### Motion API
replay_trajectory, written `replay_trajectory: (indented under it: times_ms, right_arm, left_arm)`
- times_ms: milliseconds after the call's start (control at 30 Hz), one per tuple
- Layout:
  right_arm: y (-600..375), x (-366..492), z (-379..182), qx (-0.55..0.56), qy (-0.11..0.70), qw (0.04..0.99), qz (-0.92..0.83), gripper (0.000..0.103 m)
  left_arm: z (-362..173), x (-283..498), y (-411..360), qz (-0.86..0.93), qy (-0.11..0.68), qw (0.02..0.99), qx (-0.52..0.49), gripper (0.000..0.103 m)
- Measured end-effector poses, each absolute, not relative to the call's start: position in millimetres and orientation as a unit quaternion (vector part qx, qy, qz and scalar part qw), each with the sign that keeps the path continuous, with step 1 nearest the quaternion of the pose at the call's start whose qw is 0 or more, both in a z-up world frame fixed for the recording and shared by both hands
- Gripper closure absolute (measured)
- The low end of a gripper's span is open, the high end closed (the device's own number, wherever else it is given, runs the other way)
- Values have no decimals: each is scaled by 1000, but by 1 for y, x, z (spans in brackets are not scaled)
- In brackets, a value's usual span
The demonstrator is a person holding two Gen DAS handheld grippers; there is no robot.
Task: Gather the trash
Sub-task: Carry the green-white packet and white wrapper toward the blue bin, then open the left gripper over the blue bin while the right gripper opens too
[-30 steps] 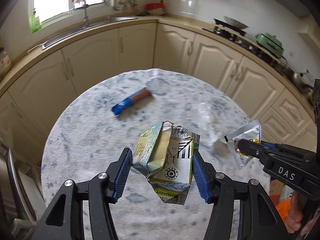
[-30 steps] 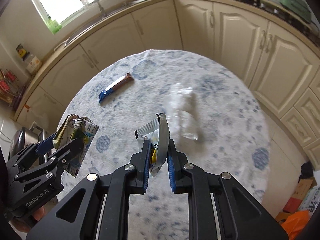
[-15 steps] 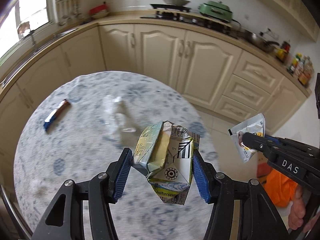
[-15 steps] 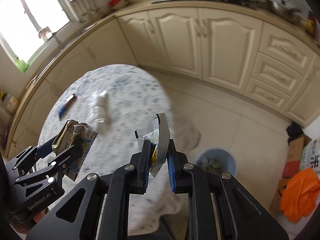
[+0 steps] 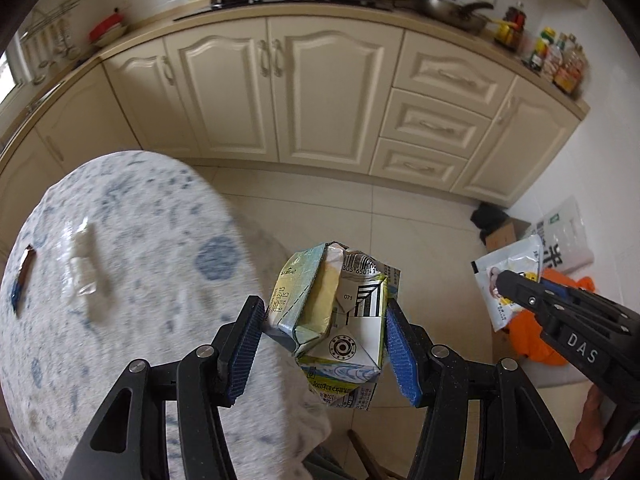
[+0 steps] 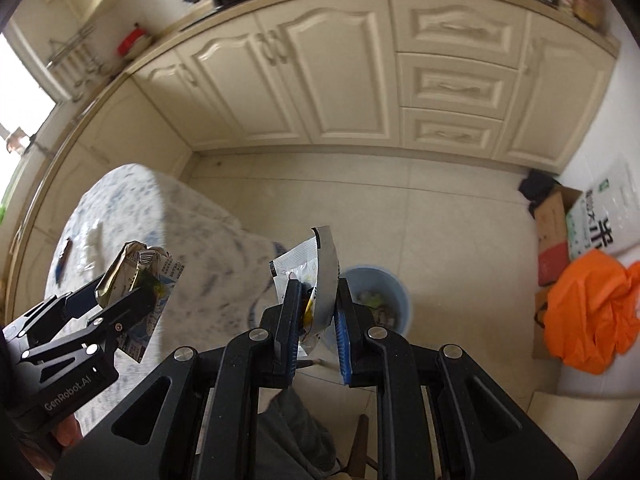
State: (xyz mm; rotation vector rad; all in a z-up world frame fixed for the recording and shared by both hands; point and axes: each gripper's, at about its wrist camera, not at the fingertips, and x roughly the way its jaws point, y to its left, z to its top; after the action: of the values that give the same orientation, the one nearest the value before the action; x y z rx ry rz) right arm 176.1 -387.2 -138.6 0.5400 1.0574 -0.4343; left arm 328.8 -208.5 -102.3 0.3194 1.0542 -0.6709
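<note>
Beyond the round tablecloth's edge, the left gripper clamps a crushed drink carton and the right gripper pinches a white foil wrapper (carrying step), so next both need centring above the blue bin before letting go.

Bare tiled floor lies open ahead of you around the blue bin; the round table blocks your left

Light: daylight is coming in from my far-left window, blowing out white.
Blur: my table and cabinets are smearing.
Edges: fisheye is bending and darkening corners.
</note>
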Motion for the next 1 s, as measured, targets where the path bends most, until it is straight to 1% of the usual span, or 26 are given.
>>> replay_trajectory:
  times_ms: [367,500,533,600,867,900,1000]
  right_arm:
    - [-431,141,-163,285,502,779,-246,87]
    - [-436,135,-167,287,502,775,-254,87]
    - [-436,135,-168,288,503,774,-254,87]
    - [-437,136,-170,290,505,773,-252,87]
    - [-426,158,-178,279,516,777,-229,87]
    - [-422,164,-179,276,520,778,-222,85]
    - [-412,179,-180,264,532,777,-208,84]
  left_arm:
    - [-139,350,-300,-339,506,771,184,48]
    - [-147,351,-319,-322,496,779,207,46]
    - [-150,351,-321,-318,501,777,210,44]
    - [-157,353,-324,-316,518,767,210,36]
    - [-162,364,-318,-305,526,767,204,36]
    - [-162,366,-314,-299,527,770,201,36]
    - [-162,365,-300,-280,523,781,197,36]
